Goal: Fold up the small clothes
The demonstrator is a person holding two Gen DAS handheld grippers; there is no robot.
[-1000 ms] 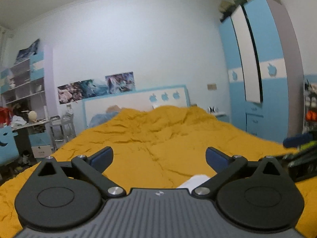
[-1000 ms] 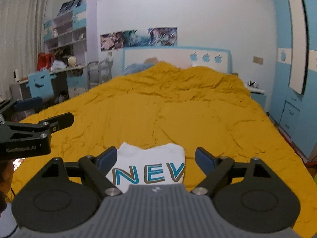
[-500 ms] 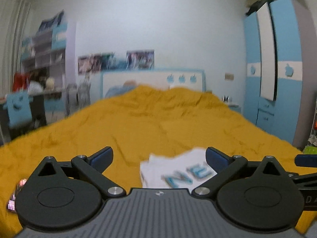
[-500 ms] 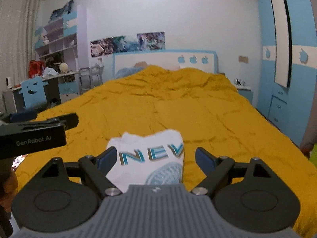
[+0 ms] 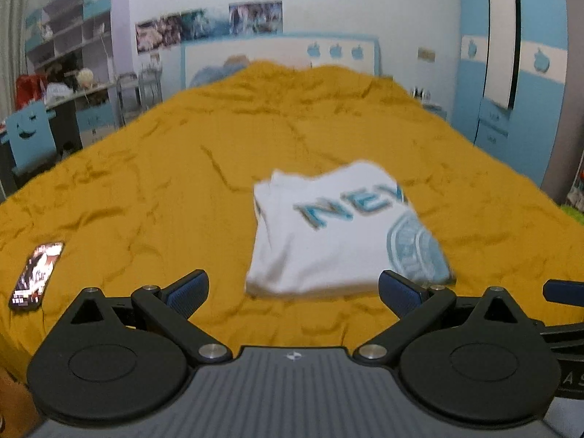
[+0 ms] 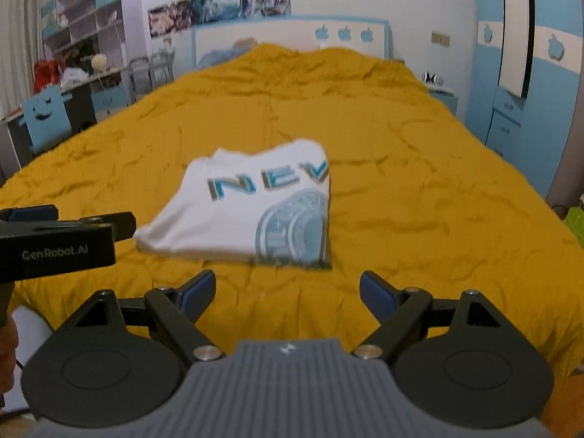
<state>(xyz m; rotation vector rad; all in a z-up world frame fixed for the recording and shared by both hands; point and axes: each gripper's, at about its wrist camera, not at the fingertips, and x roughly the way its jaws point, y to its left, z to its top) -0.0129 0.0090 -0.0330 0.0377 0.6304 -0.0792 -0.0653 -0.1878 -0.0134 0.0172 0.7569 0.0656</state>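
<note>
Both tools have backed away from the white tee [image 5: 328, 233], now in fuller view lying folded on the yellow bed [image 5: 146, 182], left tool [image 5: 294, 292] and right tool [image 6: 287, 290] spread wide and empty, so I'd just check the edges are square before calling it done.

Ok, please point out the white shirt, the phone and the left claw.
white shirt [image 6: 241, 215], right wrist view, plain front fabric.
phone [image 5: 36, 275], left wrist view, lit screen.
left claw [image 5: 294, 294], left wrist view, midway between fingertips.
</note>
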